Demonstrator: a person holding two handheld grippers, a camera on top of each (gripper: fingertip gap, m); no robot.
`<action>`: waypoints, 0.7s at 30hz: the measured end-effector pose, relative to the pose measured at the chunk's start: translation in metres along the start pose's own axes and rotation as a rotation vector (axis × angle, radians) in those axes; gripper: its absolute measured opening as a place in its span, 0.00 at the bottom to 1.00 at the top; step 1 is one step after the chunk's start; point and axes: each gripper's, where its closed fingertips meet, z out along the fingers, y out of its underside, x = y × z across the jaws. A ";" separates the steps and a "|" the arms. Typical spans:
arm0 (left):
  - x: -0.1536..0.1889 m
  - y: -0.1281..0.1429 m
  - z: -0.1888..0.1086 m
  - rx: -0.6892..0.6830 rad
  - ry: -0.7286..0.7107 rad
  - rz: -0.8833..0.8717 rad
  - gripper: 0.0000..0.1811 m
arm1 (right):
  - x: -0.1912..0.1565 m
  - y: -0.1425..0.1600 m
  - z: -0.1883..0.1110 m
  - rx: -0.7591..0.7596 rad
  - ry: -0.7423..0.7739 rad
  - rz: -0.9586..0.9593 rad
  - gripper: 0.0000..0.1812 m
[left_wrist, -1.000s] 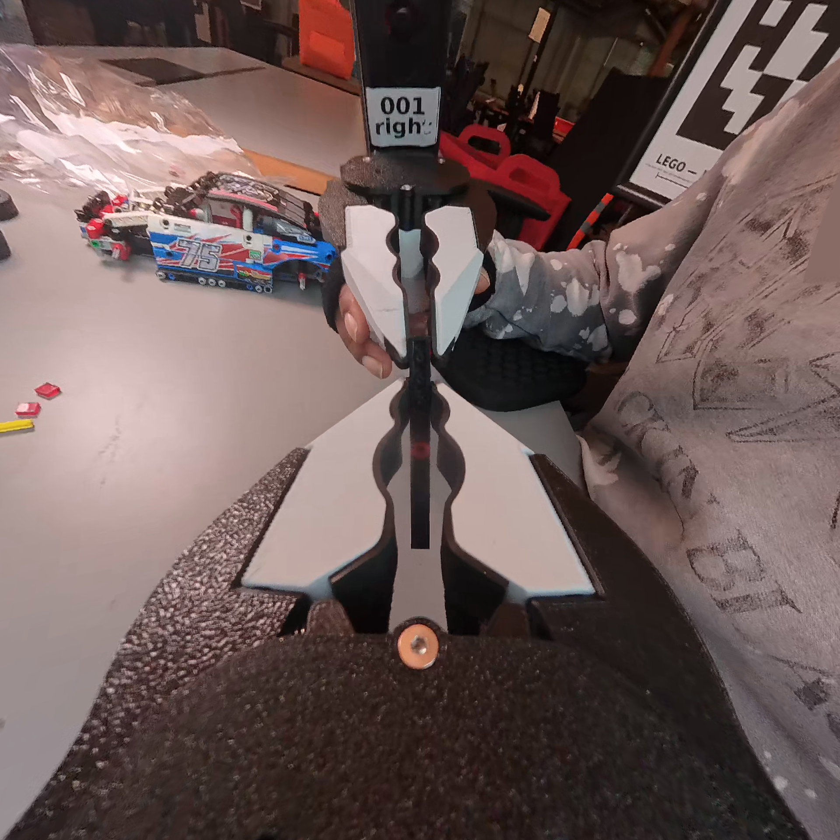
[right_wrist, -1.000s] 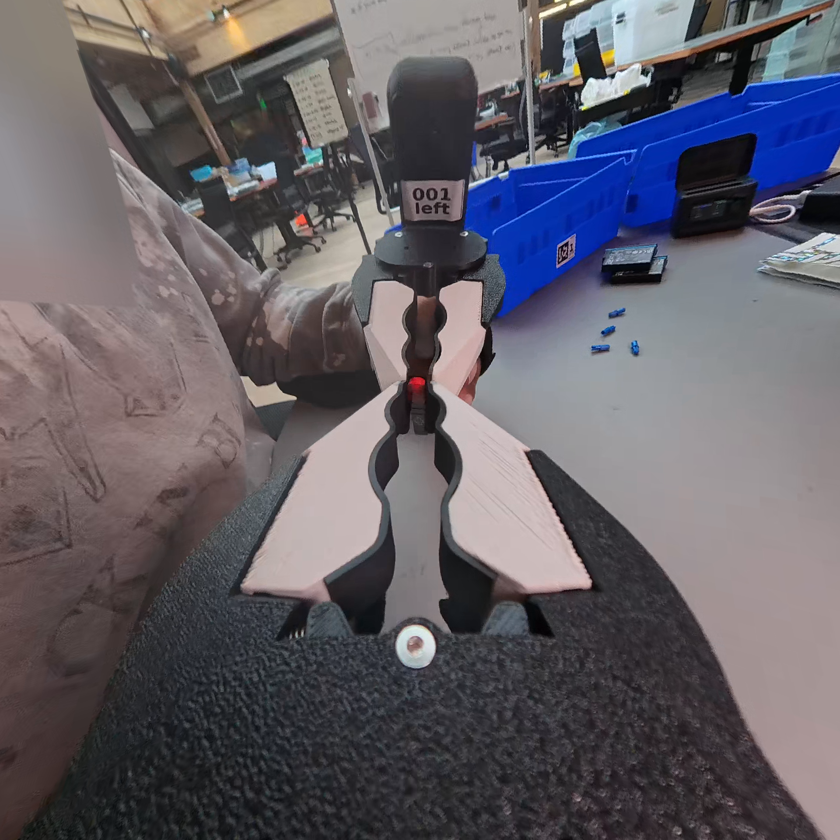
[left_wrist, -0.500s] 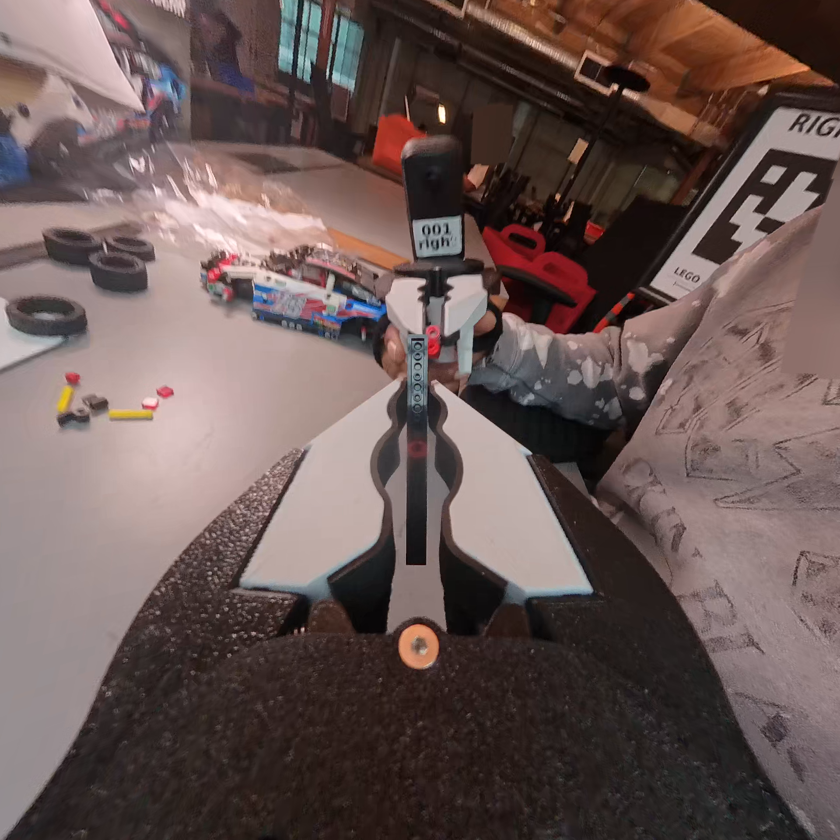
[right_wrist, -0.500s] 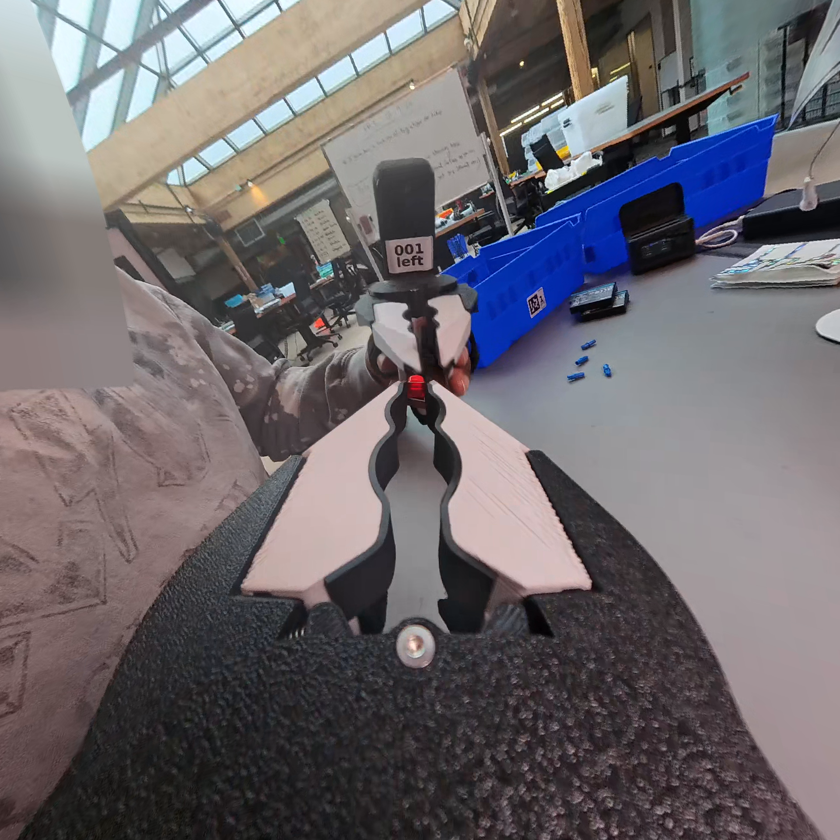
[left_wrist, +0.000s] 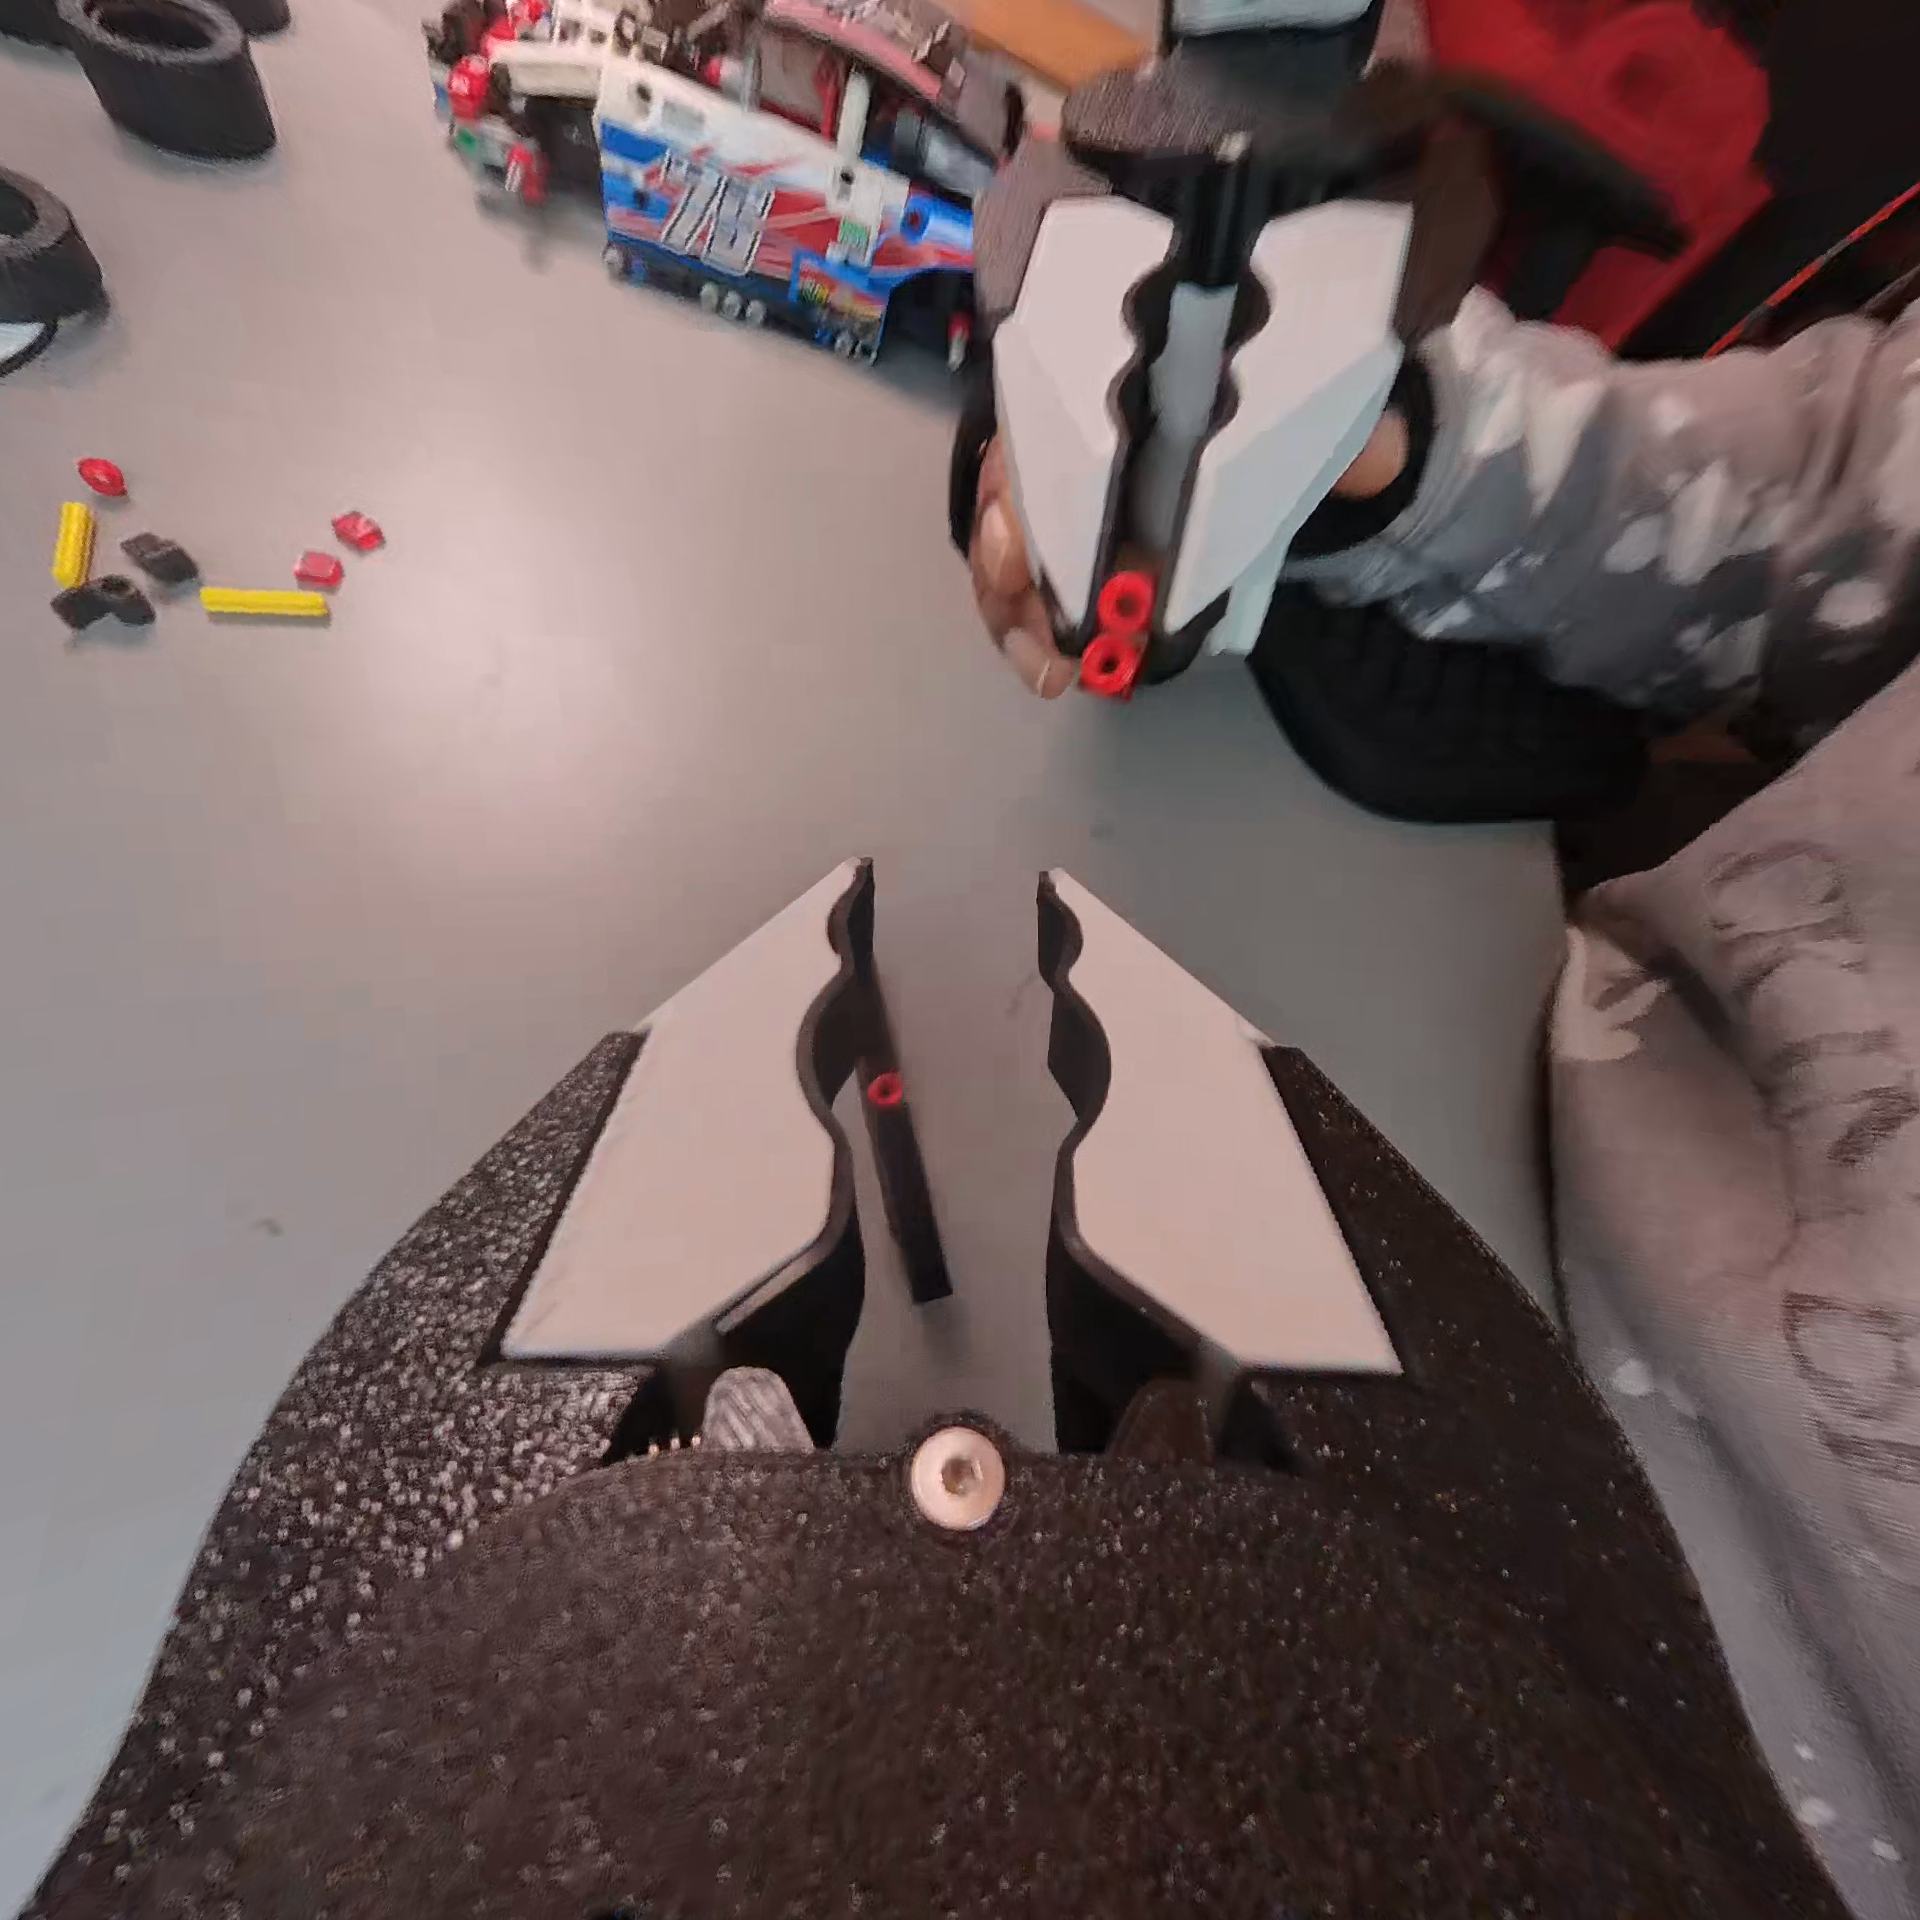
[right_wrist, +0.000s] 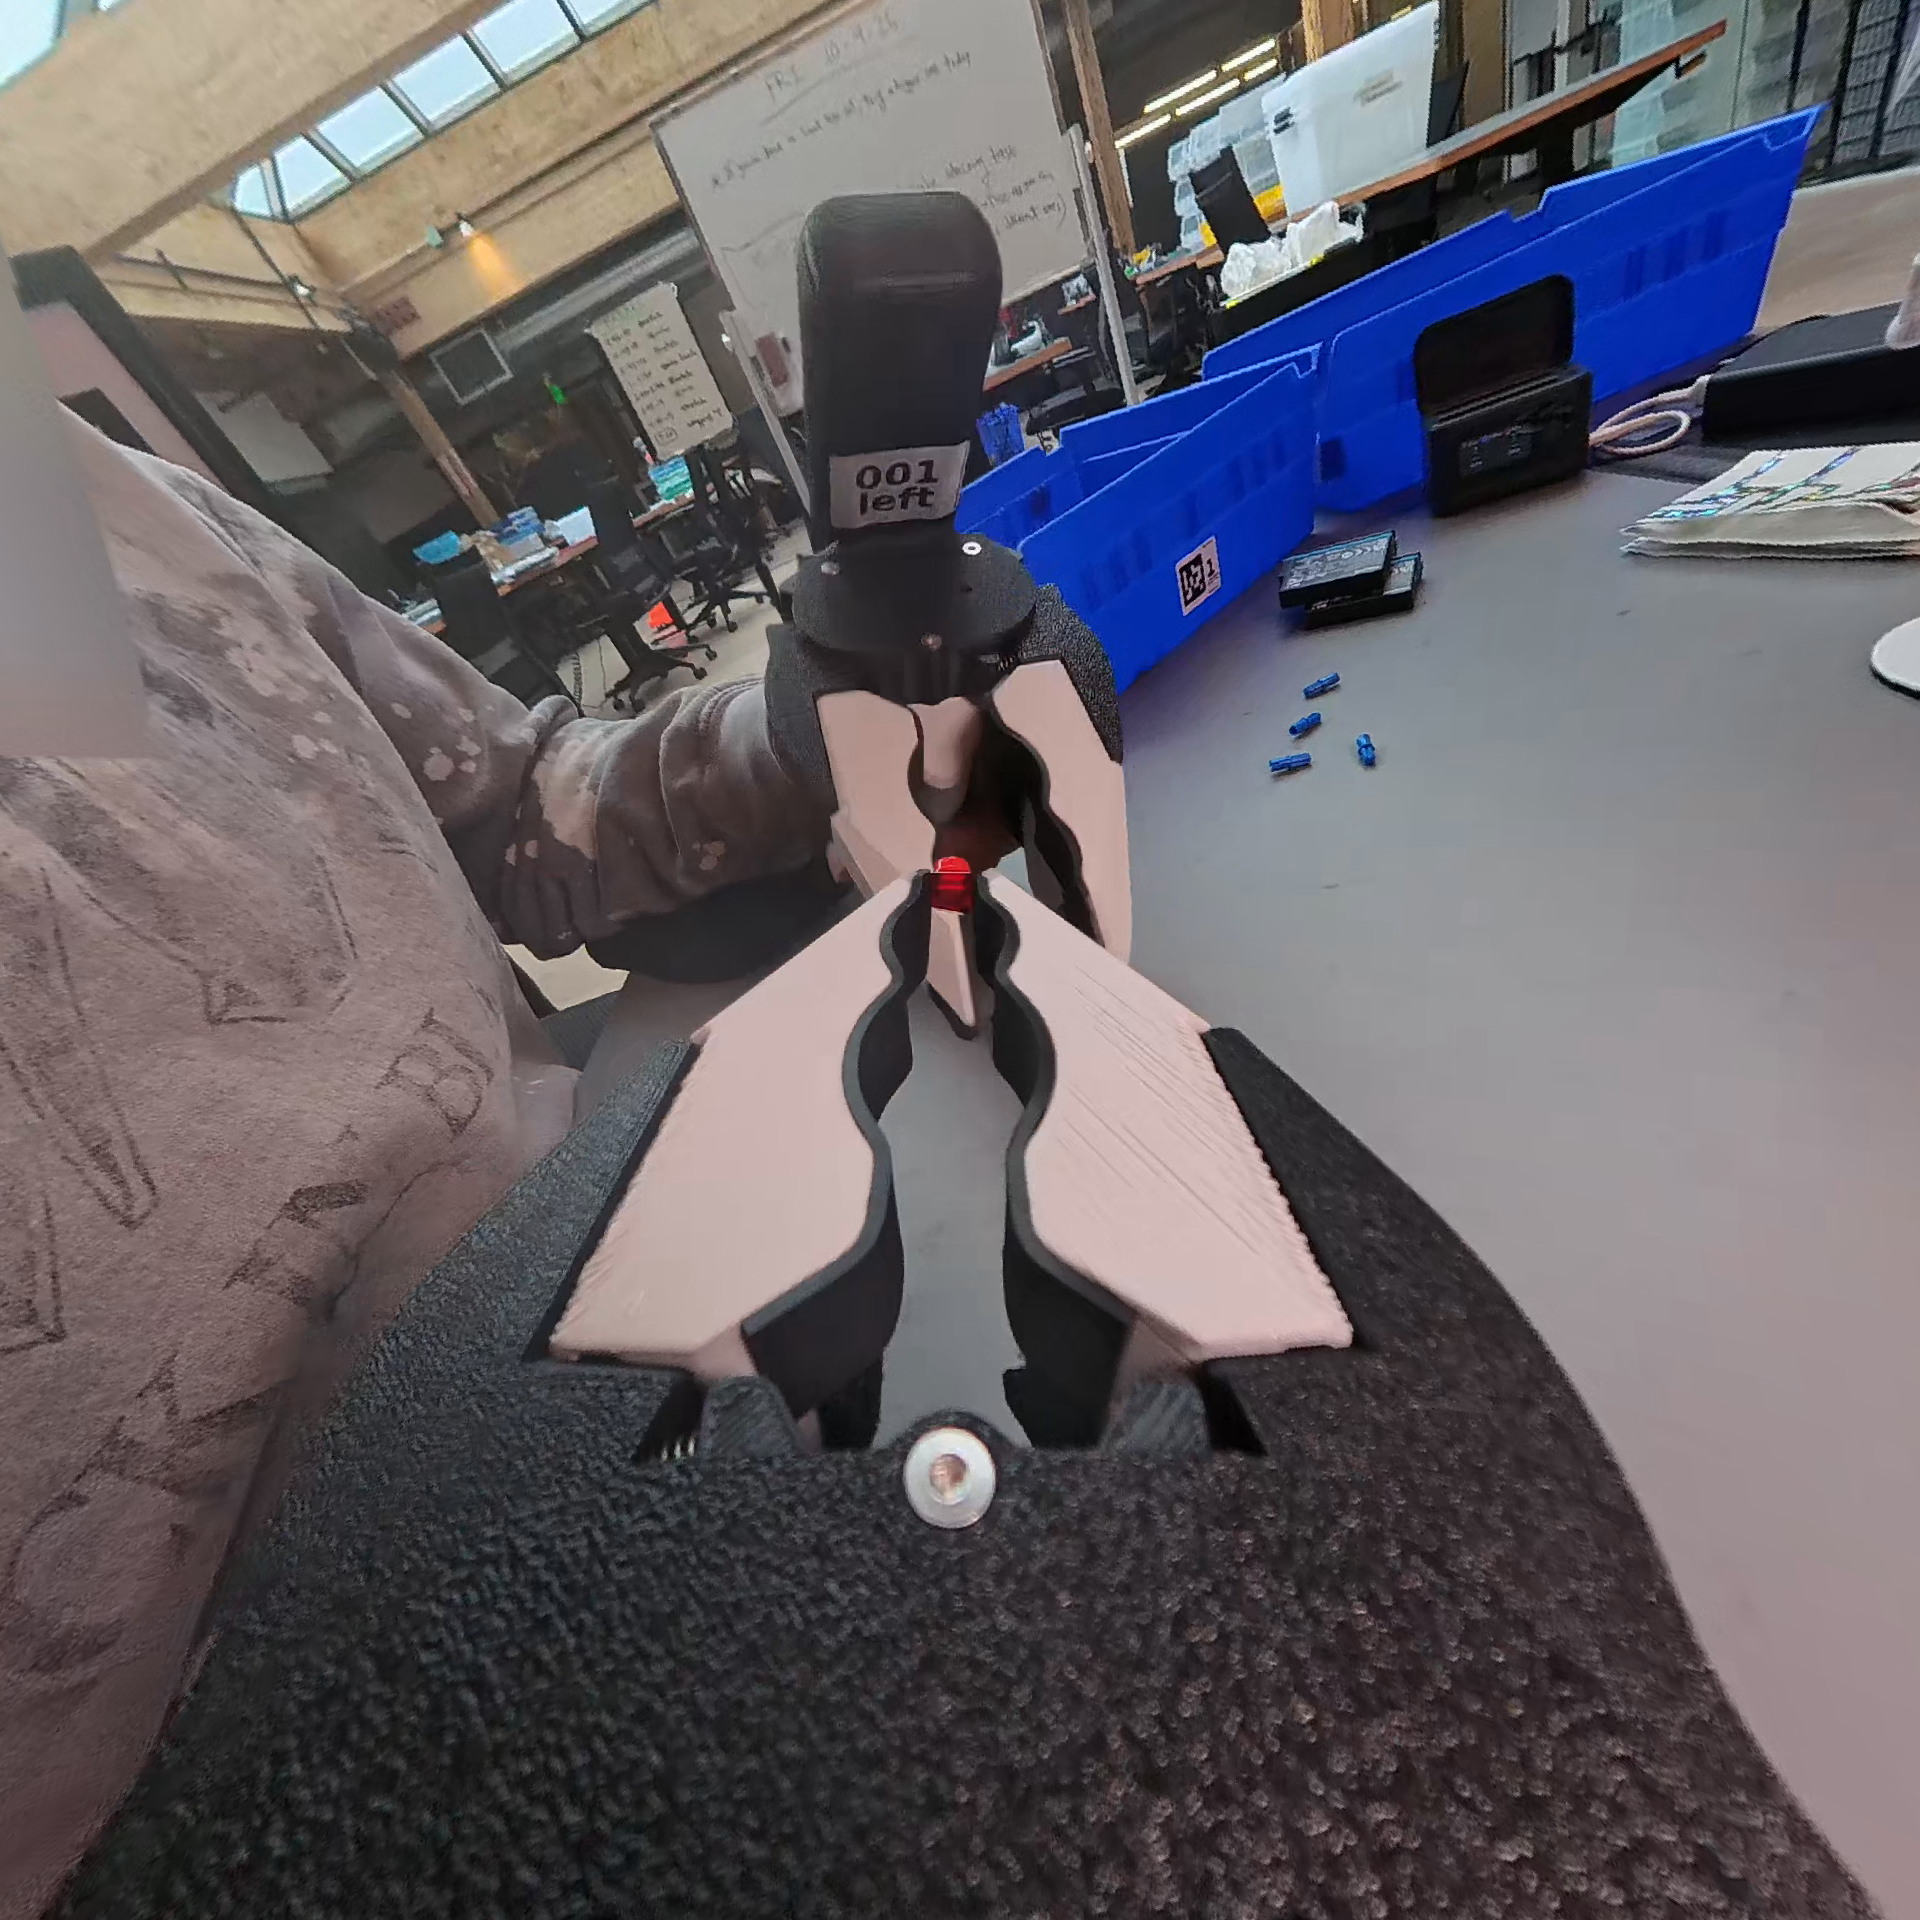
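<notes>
One red connector (left_wrist: 1114, 632) gripped in right jaws; left jaws parted beside black beam (left_wrist: 902, 1184).

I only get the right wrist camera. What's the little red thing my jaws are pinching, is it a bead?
Observer: The left wrist camera shows the red piece in the right gripper has two rings, one above the other.
Operator: Is the other gripper holding anything?
Observer: No. The left gripper has its jaws apart; a black beam only slants against one of them.
Operator: Any car around?
Observer: Yes, a toy racing car sits on the table, with loose tyres nearby.
</notes>
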 end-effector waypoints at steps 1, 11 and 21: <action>0.007 -0.009 -0.004 0.054 0.059 -0.028 0.16 | -0.001 0.000 0.001 0.000 0.001 -0.012 0.04; 0.019 -0.031 -0.019 0.194 0.289 -0.311 0.10 | 0.002 0.015 0.013 -0.136 0.177 -0.409 0.04; 0.012 -0.019 -0.012 0.146 0.308 -0.440 0.06 | 0.010 0.026 0.017 -0.260 0.320 -0.718 0.04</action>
